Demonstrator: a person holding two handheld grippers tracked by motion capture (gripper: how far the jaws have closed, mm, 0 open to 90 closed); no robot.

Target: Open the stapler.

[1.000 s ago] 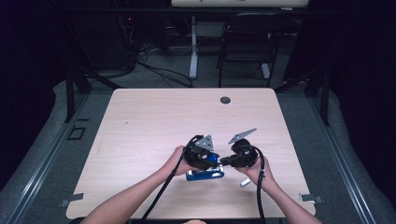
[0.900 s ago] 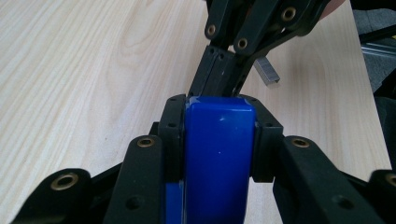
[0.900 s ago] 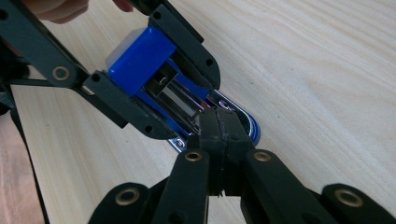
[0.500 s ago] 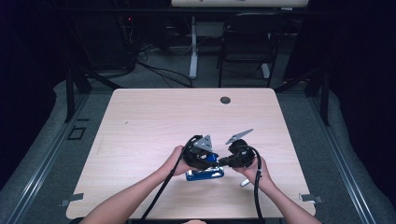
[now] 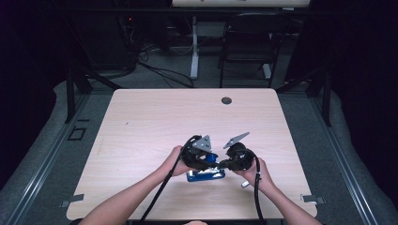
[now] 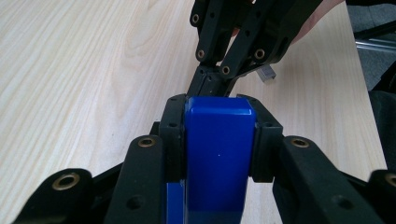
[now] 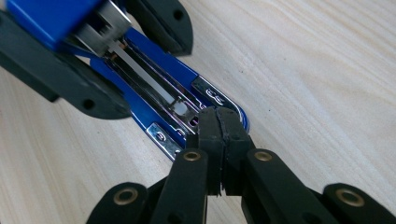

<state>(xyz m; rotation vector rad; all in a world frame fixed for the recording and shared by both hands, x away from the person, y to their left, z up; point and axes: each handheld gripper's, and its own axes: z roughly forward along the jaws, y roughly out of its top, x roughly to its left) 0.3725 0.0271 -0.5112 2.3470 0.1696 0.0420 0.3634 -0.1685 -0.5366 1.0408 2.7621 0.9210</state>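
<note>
A blue stapler (image 5: 205,175) lies near the table's front middle with its top swung up. My left gripper (image 6: 218,137) is shut on that blue top (image 6: 218,158), one pad on each side. My right gripper (image 7: 219,126) is shut, pads pressed together with nothing visible between them. Its tips rest at the front end of the stapler's open metal magazine (image 7: 140,74). In the high view the left gripper (image 5: 199,157) and right gripper (image 5: 230,161) meet over the stapler. The left gripper's fingers (image 7: 70,84) flank the stapler's rear.
The light wooden table (image 5: 155,122) has a dark round grommet (image 5: 226,100) at its far edge. A small silvery piece (image 5: 245,184) lies by the right hand, also visible as a grey bit (image 6: 266,73). A chair (image 5: 248,42) and cables stand beyond the table.
My right gripper has edged slightly leftward toward the stapler. The left gripper and the stapler have stayed put.
</note>
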